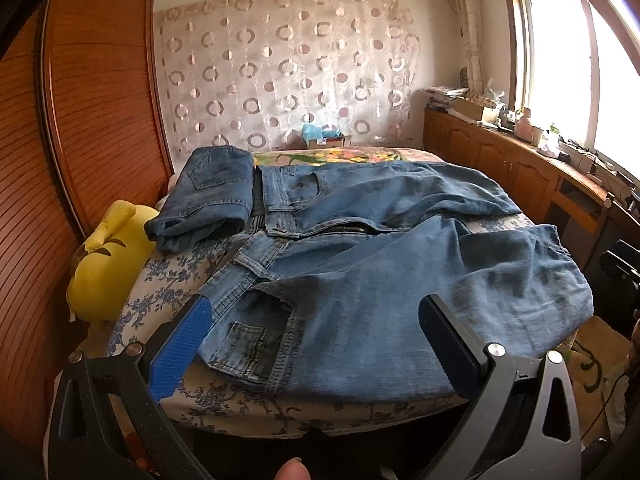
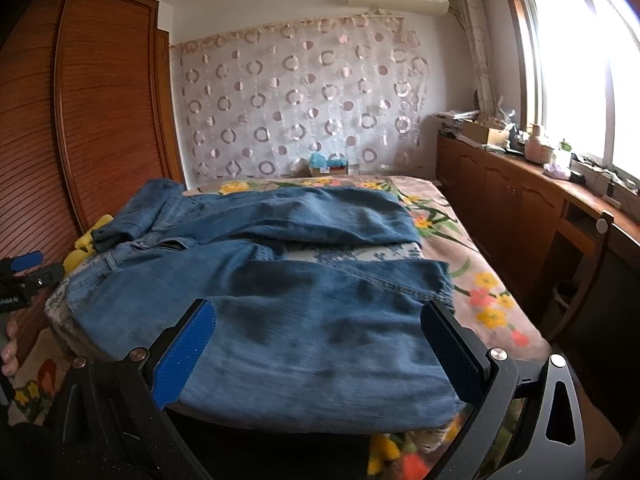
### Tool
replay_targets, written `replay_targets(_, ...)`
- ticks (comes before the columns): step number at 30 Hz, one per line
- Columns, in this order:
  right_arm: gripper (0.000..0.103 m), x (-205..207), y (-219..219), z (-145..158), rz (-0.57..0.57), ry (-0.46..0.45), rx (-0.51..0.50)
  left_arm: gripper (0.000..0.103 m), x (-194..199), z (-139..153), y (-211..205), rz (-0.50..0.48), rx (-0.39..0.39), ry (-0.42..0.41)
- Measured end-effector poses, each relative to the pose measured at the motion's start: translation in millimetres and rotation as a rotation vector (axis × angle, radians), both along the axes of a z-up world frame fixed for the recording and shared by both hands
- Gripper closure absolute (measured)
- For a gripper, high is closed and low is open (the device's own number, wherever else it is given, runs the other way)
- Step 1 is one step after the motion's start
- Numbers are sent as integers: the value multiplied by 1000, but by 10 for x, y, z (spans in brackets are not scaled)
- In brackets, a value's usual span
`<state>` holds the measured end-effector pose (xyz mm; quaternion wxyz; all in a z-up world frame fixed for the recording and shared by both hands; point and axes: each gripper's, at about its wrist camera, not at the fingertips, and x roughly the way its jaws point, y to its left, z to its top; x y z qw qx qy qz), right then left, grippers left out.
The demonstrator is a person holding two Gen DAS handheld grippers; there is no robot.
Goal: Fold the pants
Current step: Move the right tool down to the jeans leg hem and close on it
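A pair of blue jeans lies spread flat on the bed, waistband to the left, legs running to the right. The same jeans show in the right wrist view. My left gripper is open and empty, hovering over the waist and front pocket at the near edge. My right gripper is open and empty, hovering over the near leg. The left gripper also shows in the right wrist view at the far left. A second pair of jeans, folded, sits at the back left.
The bed has a floral cover. A yellow plush toy lies at its left edge beside a wooden wardrobe. A wooden cabinet with clutter runs along the right under the window. A box stands behind the bed.
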<state>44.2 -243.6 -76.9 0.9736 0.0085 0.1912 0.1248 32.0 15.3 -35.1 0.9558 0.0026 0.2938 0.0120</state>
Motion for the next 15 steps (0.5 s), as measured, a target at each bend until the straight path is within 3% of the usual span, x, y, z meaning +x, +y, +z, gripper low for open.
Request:
replay_targets(4, 5, -10, -46, 22, -22, 26, -23, 0, -8, -12, 117, 2, -29, 8)
replay_targets(15, 17, -160, -276, -27, -87, 161, -41, 0, 38, -116, 149, 6, -12, 41)
